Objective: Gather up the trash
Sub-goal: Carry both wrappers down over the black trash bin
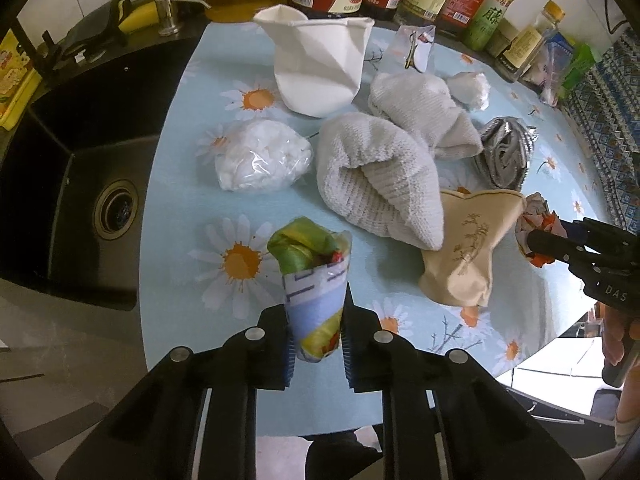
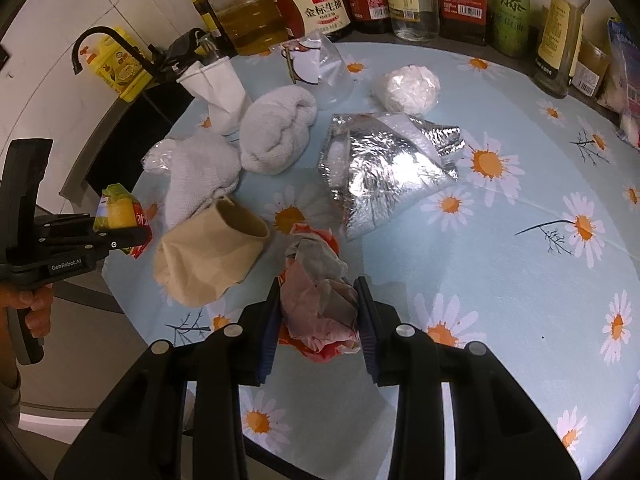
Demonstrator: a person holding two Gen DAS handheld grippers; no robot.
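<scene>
We see the right gripper clamped on a crumpled paper wad above the daisy tablecloth. At left, the left gripper pinches a yellow-green wrapper. A tan cup lies tipped beside the wad; a foil bag lies behind.

A green-and-yellow printed plastic wrapper, rolled into a cone, is held above the daisy-print cloth. A crumpled pink-and-grey paper wad, perhaps a food wrapper, is likewise pinched near a crushed tan paper cup lying on its side.
</scene>
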